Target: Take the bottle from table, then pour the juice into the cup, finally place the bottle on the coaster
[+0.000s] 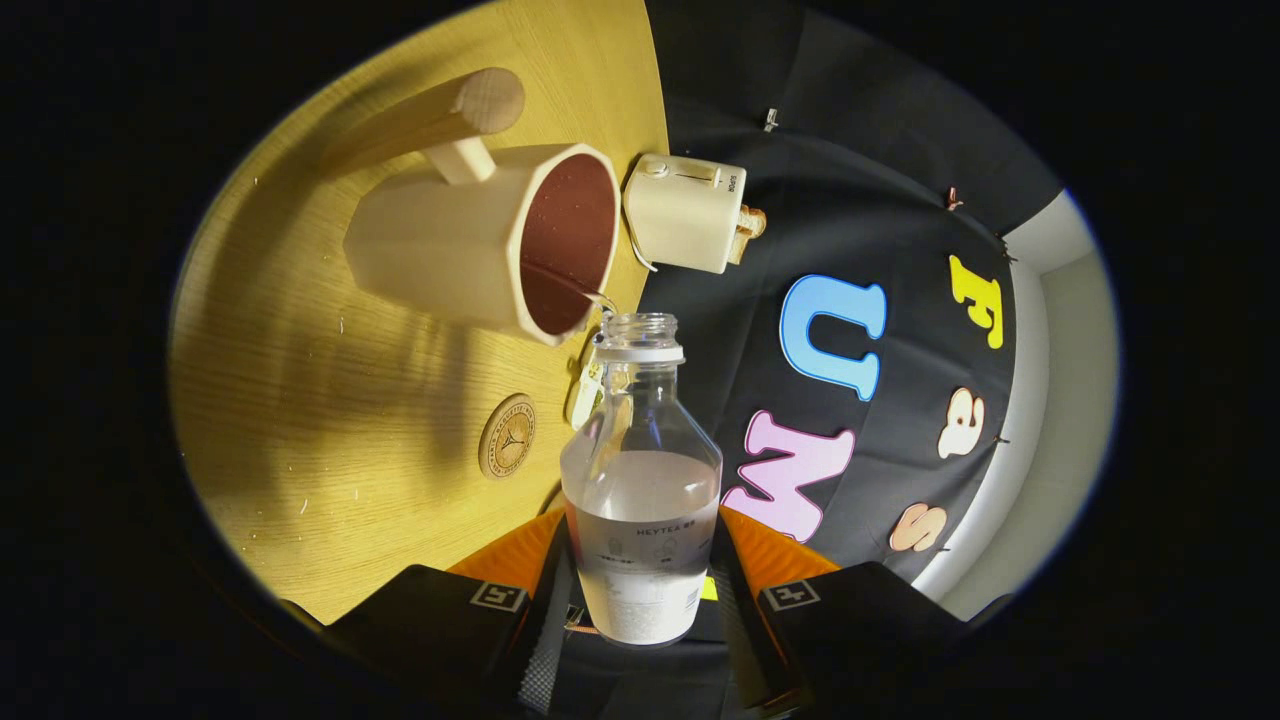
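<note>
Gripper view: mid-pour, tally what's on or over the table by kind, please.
Bottle, held between the gripper fingers: 1
Cup: 1
Coaster: 1
Toaster: 1
Total: 4

Bottle (641,480) between fingers (545,560), mouth at cup (480,245) rim; coaster (507,436) on table (300,400) beside bottle; toaster (685,212) beyond cup.

We see gripper (645,590) rolled hard onto its side, view tipped with it; both fingers (470,610) reach forward, one each side of bottle (642,500); we read jaws as closed on bottle's lower body, pads pressing from both sides; gripper carries bottle tilted, neck pointing ahead
</note>
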